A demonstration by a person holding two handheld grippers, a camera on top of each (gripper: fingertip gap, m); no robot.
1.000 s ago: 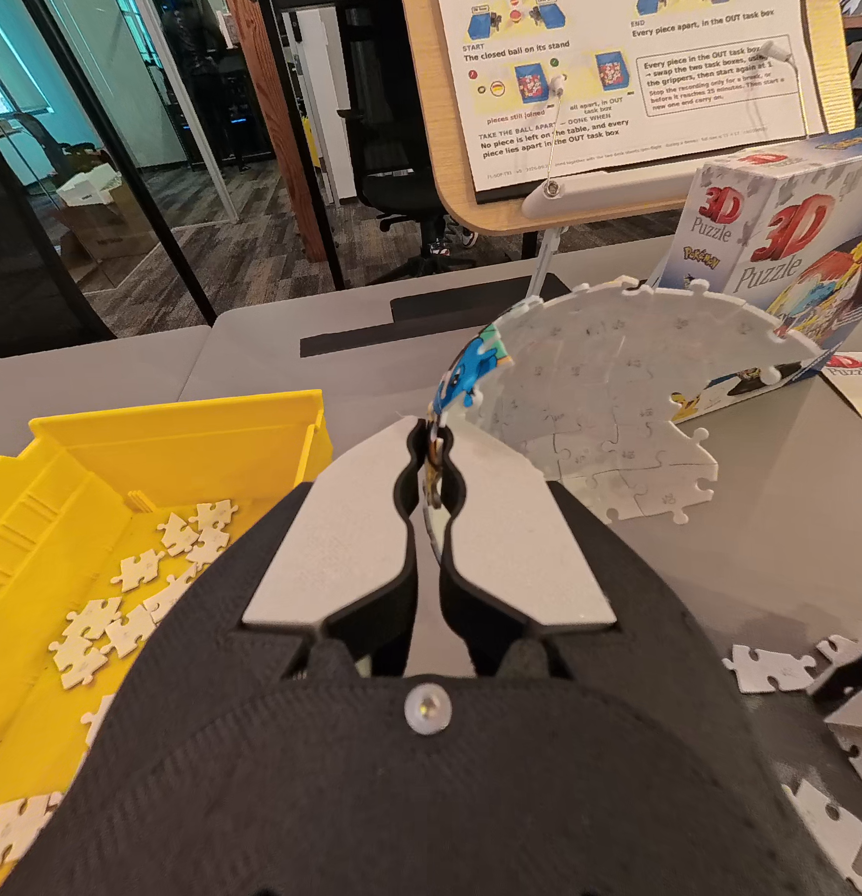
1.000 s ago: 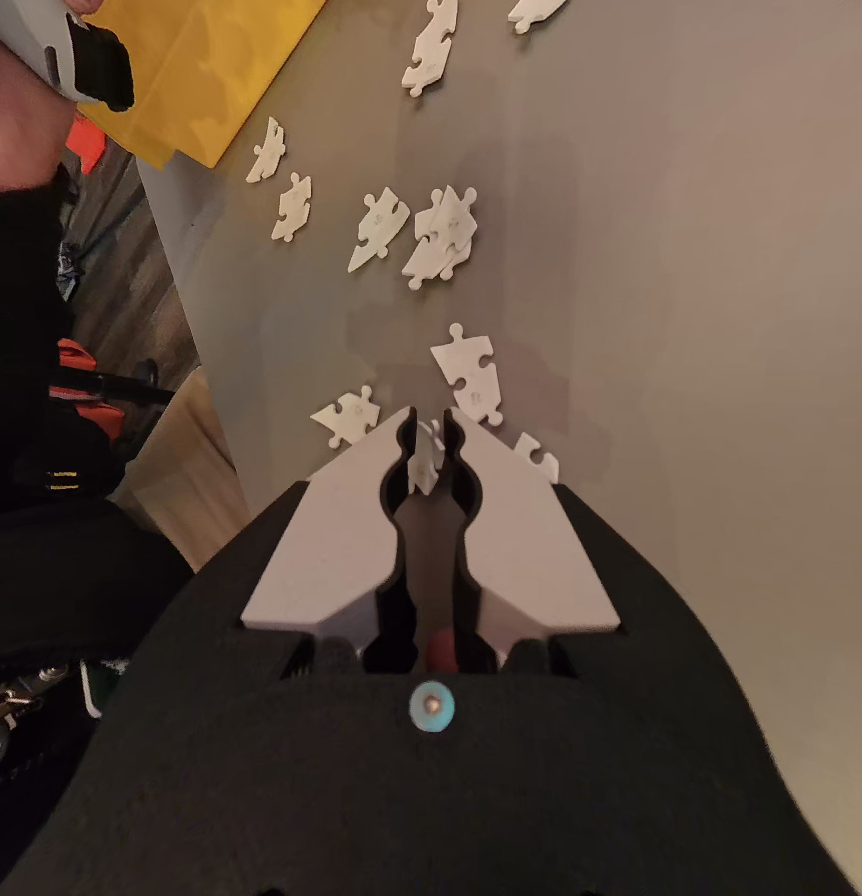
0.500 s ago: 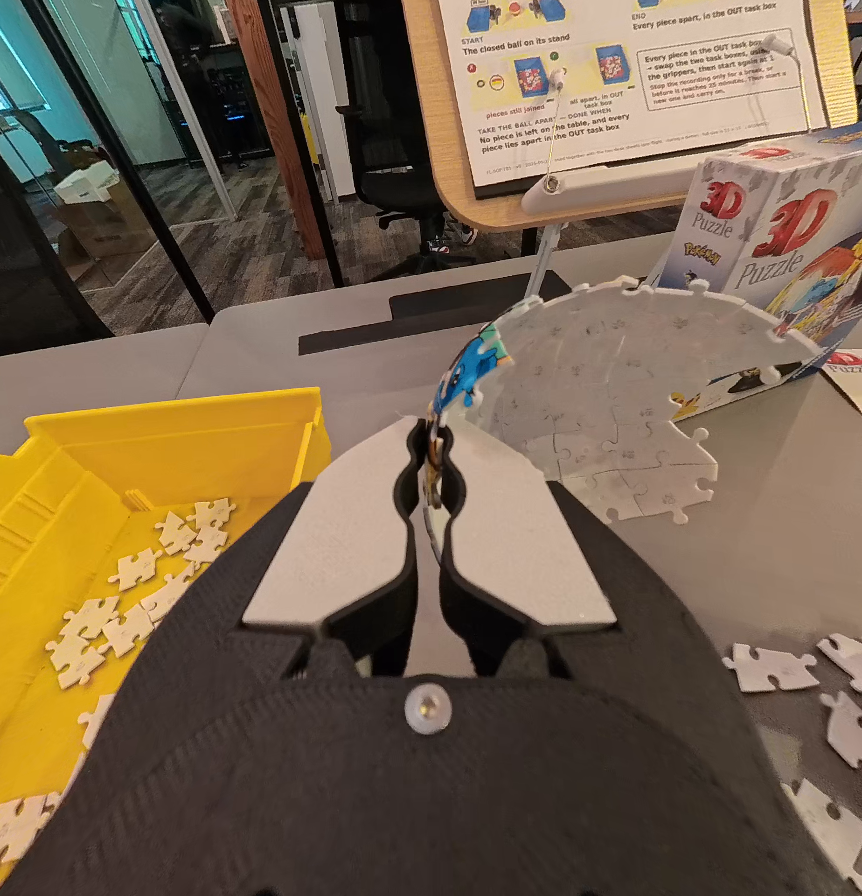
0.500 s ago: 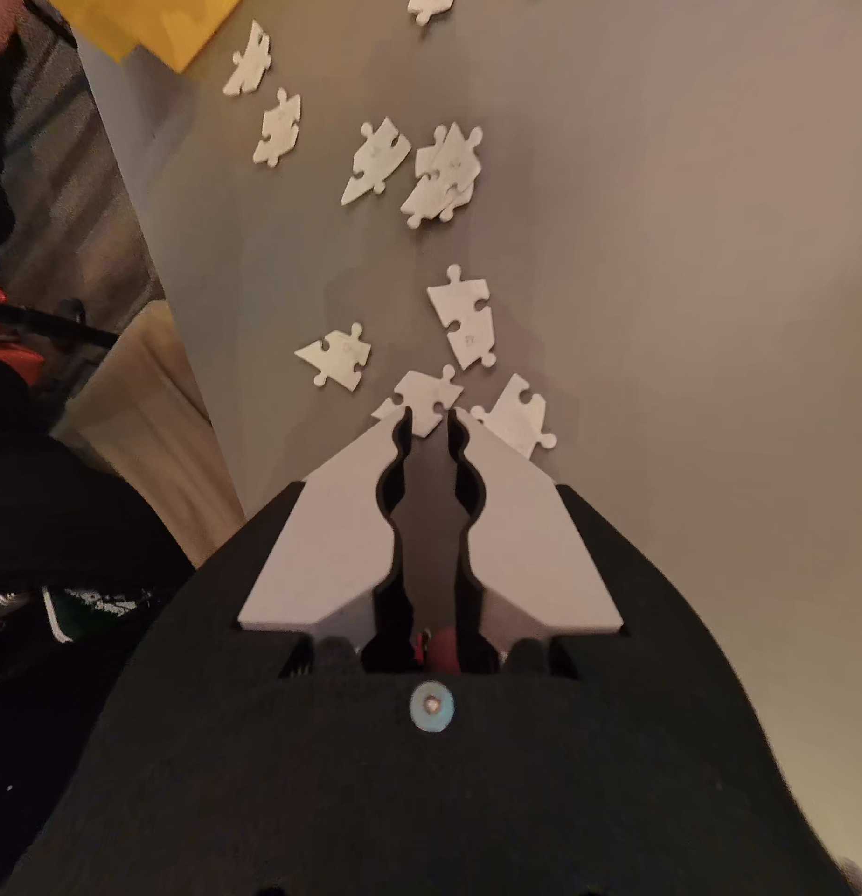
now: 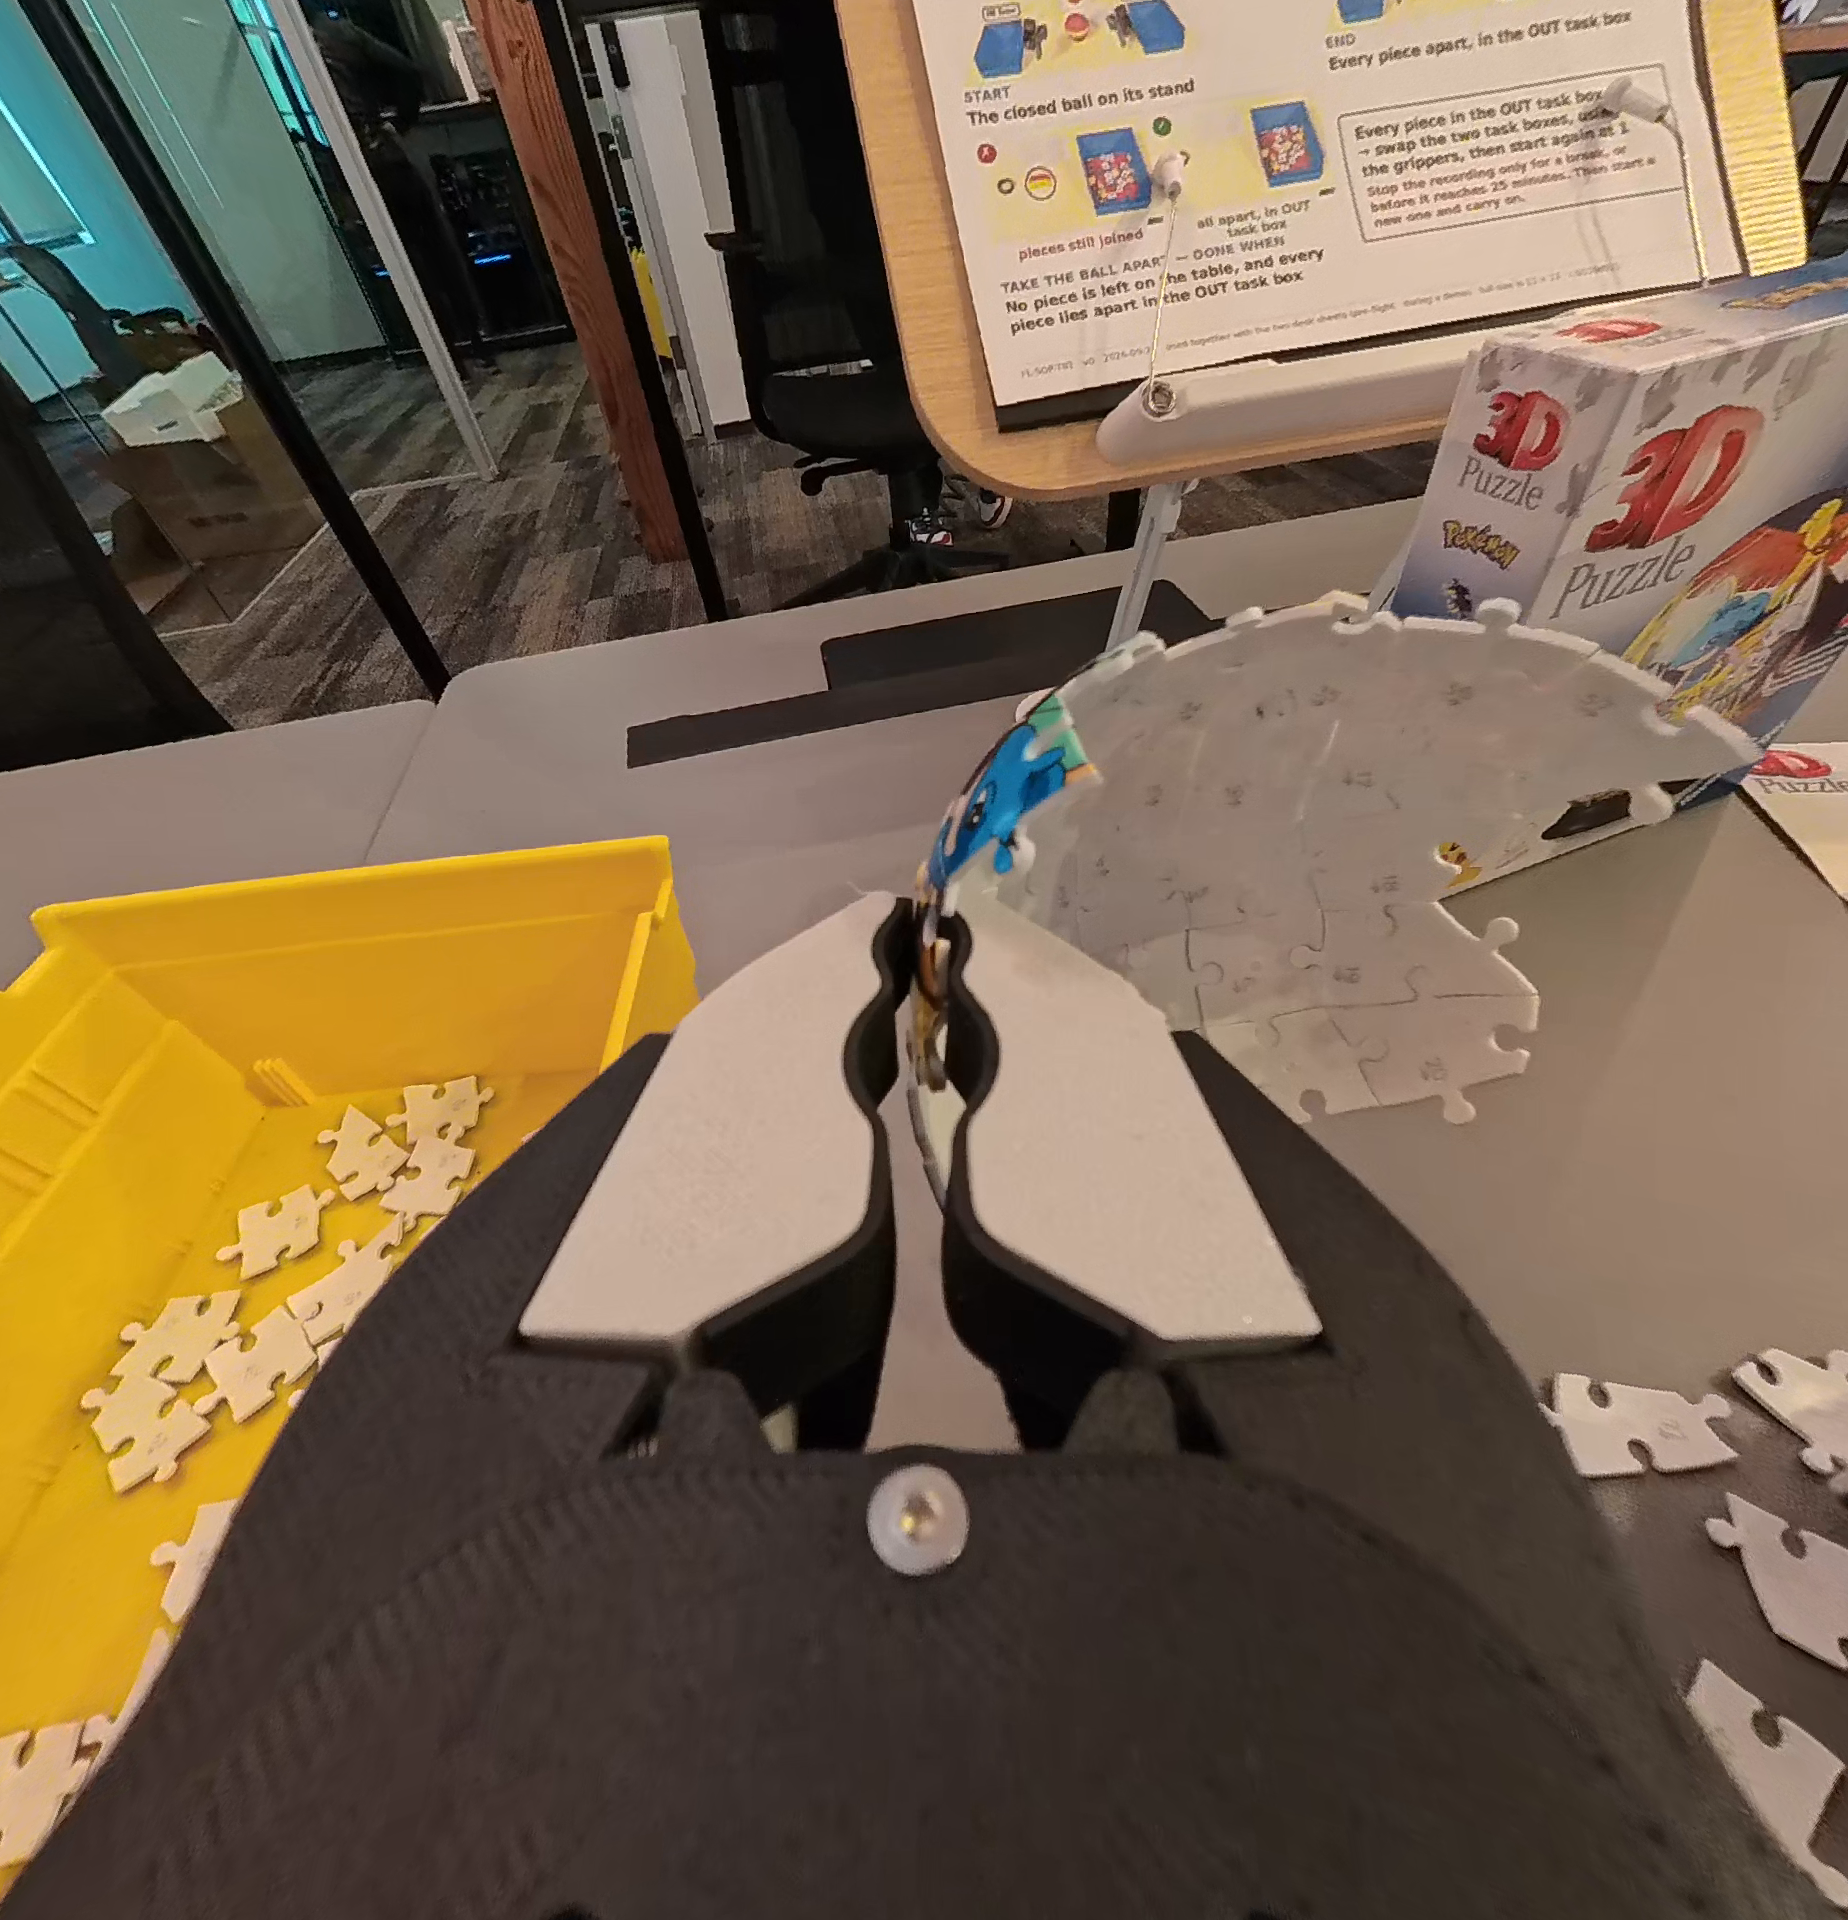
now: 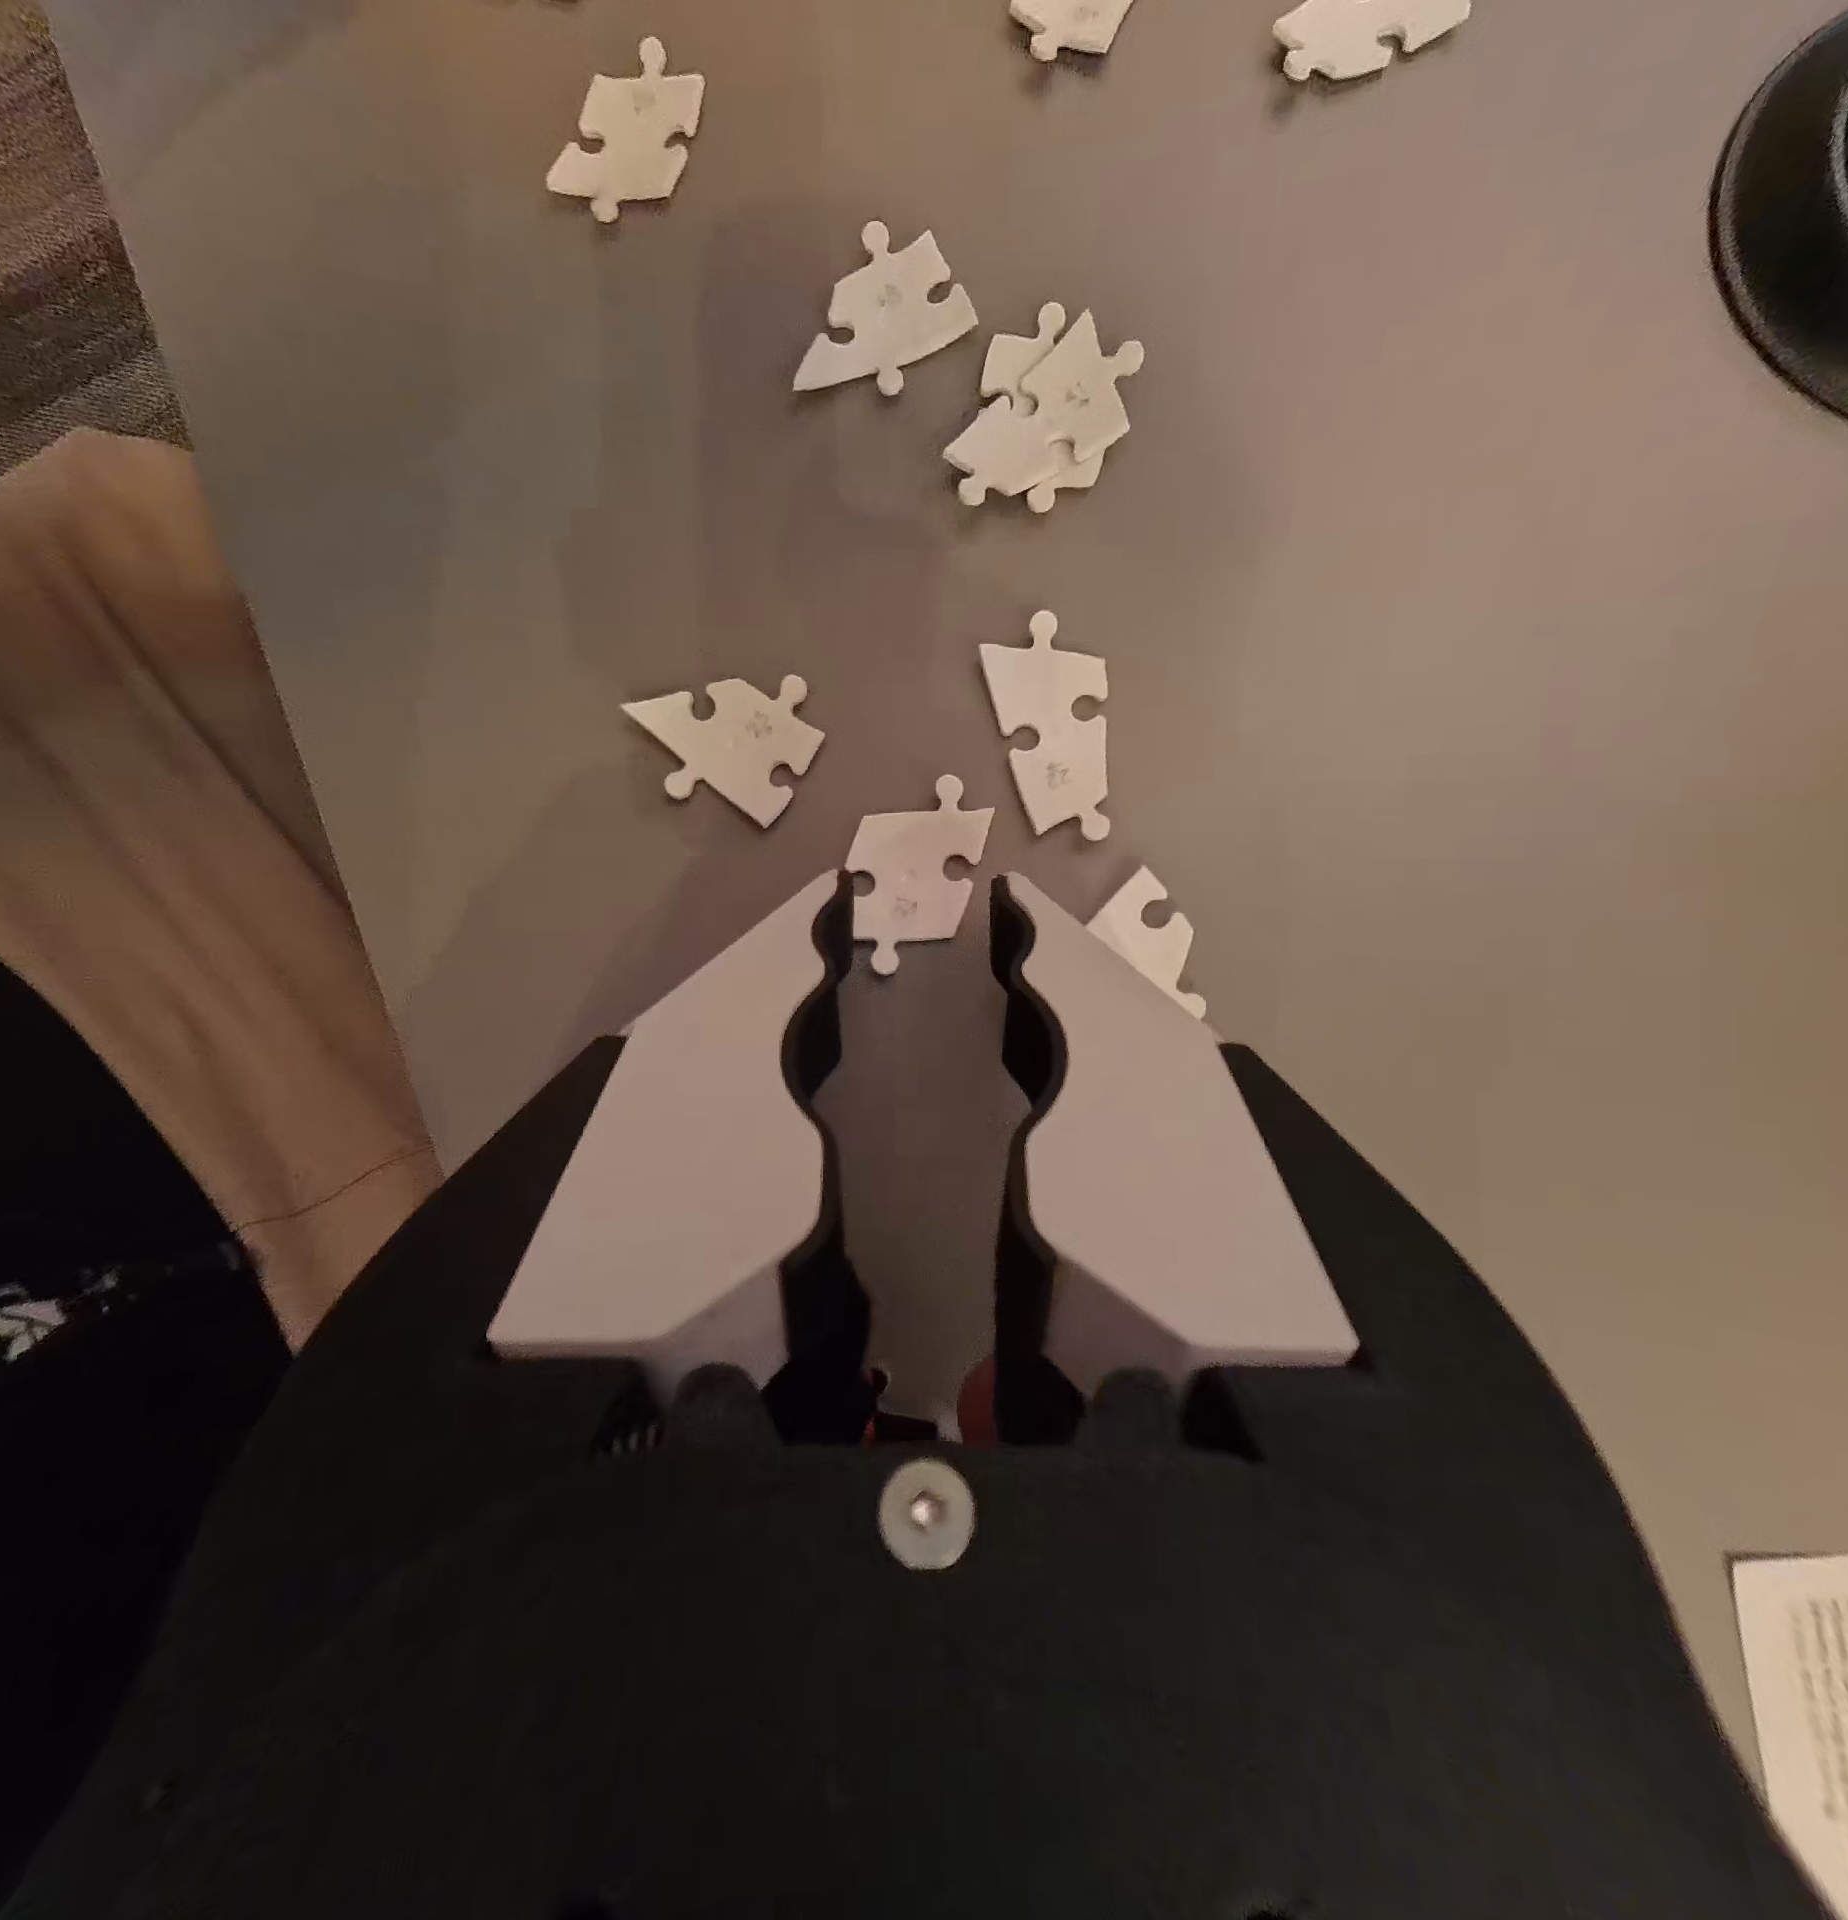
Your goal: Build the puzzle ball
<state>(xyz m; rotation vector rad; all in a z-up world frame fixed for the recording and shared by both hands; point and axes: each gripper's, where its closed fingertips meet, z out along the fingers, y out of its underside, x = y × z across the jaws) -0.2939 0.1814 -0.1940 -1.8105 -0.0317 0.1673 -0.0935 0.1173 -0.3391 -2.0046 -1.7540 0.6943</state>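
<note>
Grey table (image 5: pixel 1647 1143) in an office space, glass partitions and a dark office chair behind; an instruction sheet on a tilted wooden board (image 5: pixel 1315 187) and the puzzle box (image 5: pixel 1668 561) stand at the far side. Left gripper (image 5: pixel 928 940) is clenched on the near rim of the half-built puzzle ball (image 5: pixel 1346 862), a curved shell of joined pieces resting on the table with its white inner face toward the camera and a strip of blue printed outside showing at the left rim. Yellow bin (image 5: pixel 359 935) to the left, well stocked with loose white pieces. Right gripper (image 6: pixel 920 894) is released, jaws parted, empty, tips just above the table over a scatter of loose pieces lying white side up. One loose piece (image 6: pixel 915 873) lies right between the tips, part hidden by the left finger; another piece (image 6: pixel 1050 743) lies just beyond, a third (image 6: pixel 1148 930) is half covered by the right finger. Black round stand (image 6: pixel 1824 208) at the far right edge. Step in hand, as judged: pick the next piece with the right gripper while the left steadies the shell. To do it well: centre the tips on the one piece, clear of its neighbours; the piece is flat and thin, so come in low and pinch across an edge or a tab, not from above. Keep the left grip firm without twisting; the shell looks flexible and its joints may pop. Printed marks on the piece backs are too small to make out, so fit must be checked at the rim.
</note>
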